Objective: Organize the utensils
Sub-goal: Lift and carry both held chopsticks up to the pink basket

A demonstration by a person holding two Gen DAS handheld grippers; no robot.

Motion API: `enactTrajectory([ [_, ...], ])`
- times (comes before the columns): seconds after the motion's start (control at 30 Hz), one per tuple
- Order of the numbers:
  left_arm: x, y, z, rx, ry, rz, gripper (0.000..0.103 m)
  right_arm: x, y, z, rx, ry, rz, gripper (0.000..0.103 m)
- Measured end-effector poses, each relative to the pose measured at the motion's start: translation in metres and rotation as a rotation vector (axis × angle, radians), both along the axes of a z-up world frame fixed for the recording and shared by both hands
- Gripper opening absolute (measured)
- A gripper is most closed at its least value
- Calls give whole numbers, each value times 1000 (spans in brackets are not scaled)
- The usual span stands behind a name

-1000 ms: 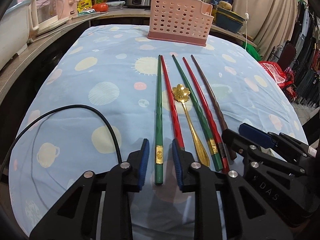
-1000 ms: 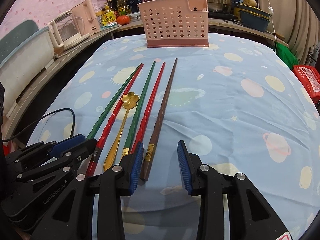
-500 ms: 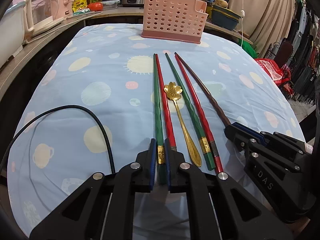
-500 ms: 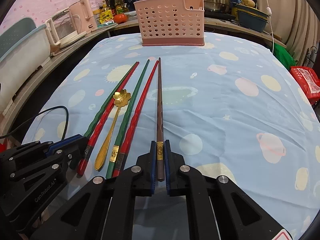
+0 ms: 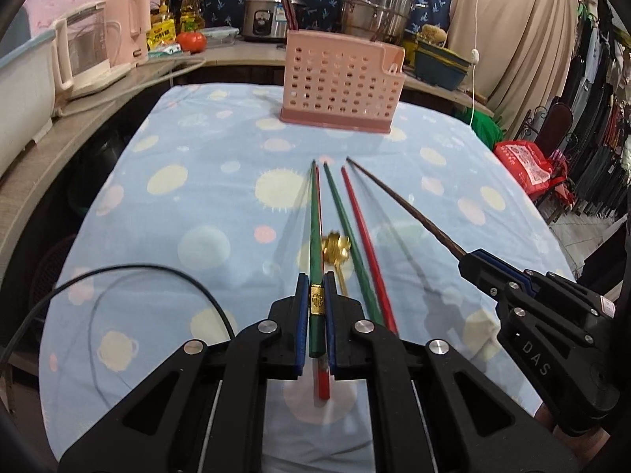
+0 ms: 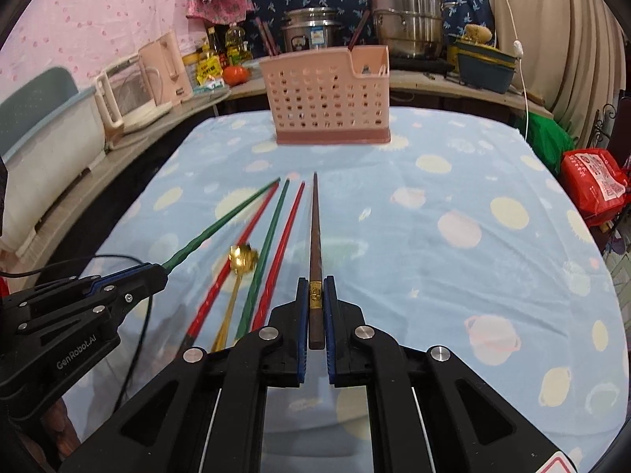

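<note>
My left gripper [image 5: 315,287] is shut on a green chopstick [image 5: 315,236] and holds it lifted above the table, pointing at the pink perforated utensil basket [image 5: 341,82]. My right gripper [image 6: 315,287] is shut on a brown chopstick [image 6: 315,228], also lifted and pointing at the basket [image 6: 329,94]. On the blue cloth lie a red chopstick [image 6: 232,268], a gold flower spoon [image 6: 240,260], a second green chopstick [image 6: 266,252] and a second red chopstick [image 6: 282,252]. The left gripper also shows in the right wrist view [image 6: 157,272], and the right gripper in the left wrist view [image 5: 469,262].
A black cable [image 5: 118,276] loops over the table's near left. A counter behind holds a kettle [image 5: 90,55], a rice cooker [image 5: 268,15] and steel pots [image 5: 374,4]. A red bag [image 5: 528,165] sits off the table's right edge.
Both grippers closed on their chopsticks, then lifted them off the cloth; the view now sits higher and tilted toward the basket.
</note>
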State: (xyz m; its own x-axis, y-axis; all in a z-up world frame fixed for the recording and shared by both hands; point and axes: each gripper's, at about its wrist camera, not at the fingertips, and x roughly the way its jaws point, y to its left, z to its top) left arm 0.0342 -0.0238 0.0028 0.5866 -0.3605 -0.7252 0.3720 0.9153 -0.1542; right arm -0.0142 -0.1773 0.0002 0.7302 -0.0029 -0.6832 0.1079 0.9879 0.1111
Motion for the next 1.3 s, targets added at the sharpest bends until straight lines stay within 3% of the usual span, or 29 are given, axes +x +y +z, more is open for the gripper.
enactTrajectory([
  [0.37,27,-7,65,-45,-132,8,7,19,-26,55,13,-127,-39,7],
  [0.93,69,-6,123,-91,-239,26,7,52,-45,101,1,-227,-54,7],
  [1.3,112,-27,190,-131,-361,12,7,87,-66,153,20,-342,-71,7],
])
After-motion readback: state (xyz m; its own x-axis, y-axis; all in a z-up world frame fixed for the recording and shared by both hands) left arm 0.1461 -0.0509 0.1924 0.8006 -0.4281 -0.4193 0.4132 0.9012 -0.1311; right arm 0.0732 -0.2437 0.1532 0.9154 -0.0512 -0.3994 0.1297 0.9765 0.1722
